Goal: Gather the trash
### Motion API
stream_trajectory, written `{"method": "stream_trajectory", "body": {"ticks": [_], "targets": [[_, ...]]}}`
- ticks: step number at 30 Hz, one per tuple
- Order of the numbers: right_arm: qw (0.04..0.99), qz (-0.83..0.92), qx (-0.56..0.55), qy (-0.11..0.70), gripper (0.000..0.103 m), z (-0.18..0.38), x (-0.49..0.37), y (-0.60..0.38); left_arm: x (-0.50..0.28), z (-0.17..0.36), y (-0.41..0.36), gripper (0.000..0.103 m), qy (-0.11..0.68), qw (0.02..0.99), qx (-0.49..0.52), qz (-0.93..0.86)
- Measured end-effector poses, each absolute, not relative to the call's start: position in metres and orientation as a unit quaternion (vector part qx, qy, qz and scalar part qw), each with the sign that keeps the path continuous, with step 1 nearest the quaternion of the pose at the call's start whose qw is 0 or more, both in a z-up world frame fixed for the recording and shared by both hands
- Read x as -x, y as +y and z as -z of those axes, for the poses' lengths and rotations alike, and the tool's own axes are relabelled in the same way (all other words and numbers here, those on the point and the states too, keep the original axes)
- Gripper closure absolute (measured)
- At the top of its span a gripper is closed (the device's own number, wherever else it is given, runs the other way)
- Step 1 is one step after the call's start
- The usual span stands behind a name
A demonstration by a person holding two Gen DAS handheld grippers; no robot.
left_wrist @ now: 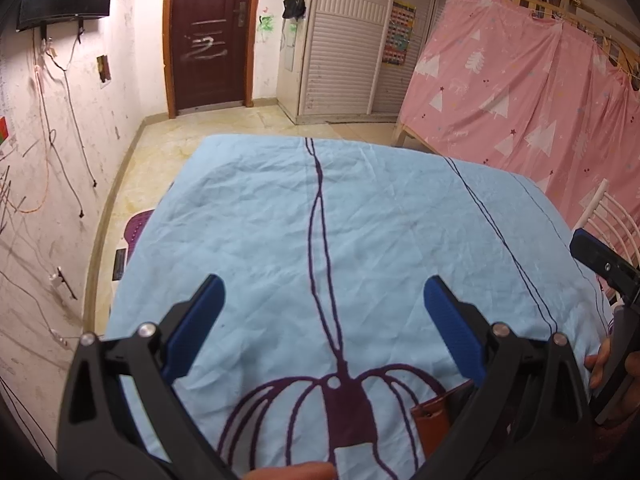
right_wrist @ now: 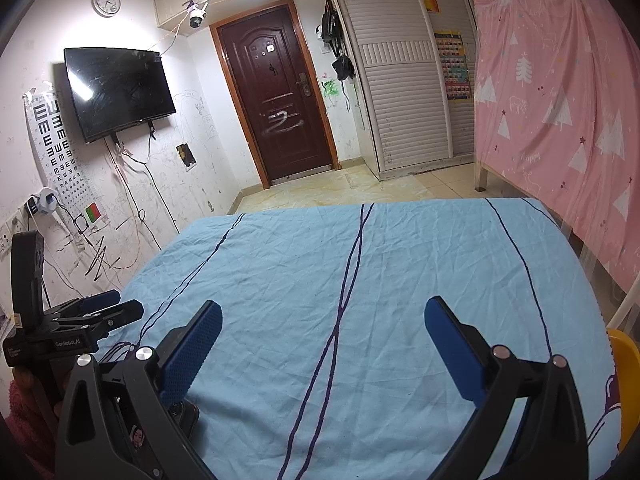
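Note:
My left gripper (left_wrist: pixel 322 292) is open, its blue pads (left_wrist: pixel 208 300) spread wide over a table under a light blue cloth (left_wrist: pixel 380 220) with purple lines. A brown leather-like item (left_wrist: pixel 432 420) lies on the cloth beside its right finger. My right gripper (right_wrist: pixel 322 312) is open too, with nothing between its pads (right_wrist: pixel 444 328), low over the same cloth (right_wrist: pixel 420 260). A small dark object (right_wrist: pixel 184 414) sits under its left finger. Each gripper appears in the other's view: the left gripper (right_wrist: pixel 96 312) at the left edge, the right gripper (left_wrist: pixel 600 264) at the right edge. No loose trash shows on the cloth.
A pink curtain (right_wrist: pixel 560 100) over a wooden frame hangs close on the right. A yellow chair (right_wrist: pixel 624 360) and a white chair back (left_wrist: pixel 608 216) stand at the table's right side. Tiled floor (right_wrist: pixel 340 188) runs to a dark door (right_wrist: pixel 276 104). Cables hang down the left wall (left_wrist: pixel 52 152).

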State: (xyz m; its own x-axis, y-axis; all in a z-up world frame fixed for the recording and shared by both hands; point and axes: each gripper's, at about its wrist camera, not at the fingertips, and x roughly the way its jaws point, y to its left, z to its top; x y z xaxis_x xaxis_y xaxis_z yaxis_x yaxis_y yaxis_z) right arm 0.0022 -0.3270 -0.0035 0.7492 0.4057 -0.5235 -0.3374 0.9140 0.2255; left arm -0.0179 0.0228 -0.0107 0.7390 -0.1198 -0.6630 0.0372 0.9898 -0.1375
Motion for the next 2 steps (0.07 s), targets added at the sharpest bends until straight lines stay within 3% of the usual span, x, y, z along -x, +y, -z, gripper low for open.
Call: {"method": "stream_trajectory", "body": {"ticks": [2], "targets": [[0.933, -0.199, -0.058, 0.293, 0.009, 0.0034, -0.0018, -0.3266, 0.0184, 0.0118, 0.0224, 0.007, 0.359, 0.931, 0.057, 0.042]]}}
